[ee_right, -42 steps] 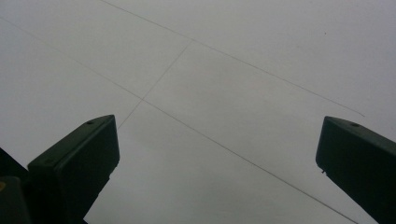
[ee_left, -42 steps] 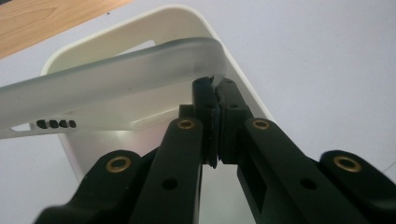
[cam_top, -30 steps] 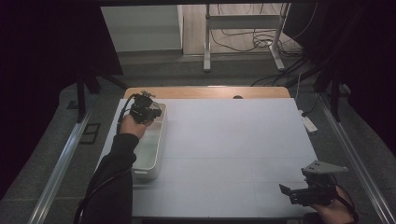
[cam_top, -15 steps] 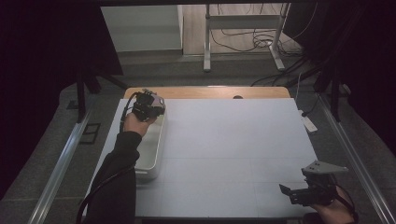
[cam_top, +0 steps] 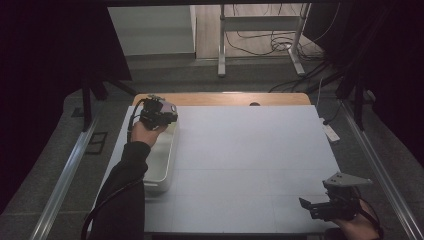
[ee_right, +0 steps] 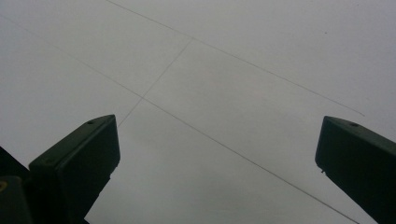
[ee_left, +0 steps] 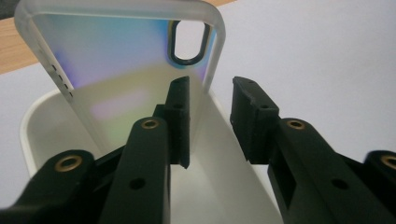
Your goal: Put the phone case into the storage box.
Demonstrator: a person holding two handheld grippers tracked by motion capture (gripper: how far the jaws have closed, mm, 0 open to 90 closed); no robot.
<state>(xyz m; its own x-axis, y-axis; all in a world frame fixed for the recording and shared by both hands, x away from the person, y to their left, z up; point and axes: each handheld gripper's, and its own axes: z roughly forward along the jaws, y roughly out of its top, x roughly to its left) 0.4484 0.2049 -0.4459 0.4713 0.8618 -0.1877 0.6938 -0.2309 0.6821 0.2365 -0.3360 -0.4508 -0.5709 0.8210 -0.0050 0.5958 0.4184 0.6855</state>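
A translucent phone case (ee_left: 121, 60) with a rainbow sheen and an oval camera cut-out stands on end in the far end of a white tray (ee_left: 32, 126). My left gripper (ee_left: 210, 86) is over it, and its jaws have just been opening. The case leans by the left pad (ee_left: 180, 107), and the gap between the pads shows bare tray. In the high view the left gripper (cam_top: 165, 116) hovers over the tray's (cam_top: 167, 165) far end with the case (cam_top: 169, 107) showing pinkish. My right gripper (cam_top: 307, 206) stands open over the table's near right corner (ee_right: 215, 140), with nothing between its jaws.
The white table top (cam_top: 250, 150) spreads between the two hands, with a wooden strip (cam_top: 225, 98) along its far edge. A small white object (cam_top: 330, 132) lies off the right edge. Metal rails run along both sides on the floor.
Both grippers stay where they were. The left forearm has swung slightly to the right over the tray.
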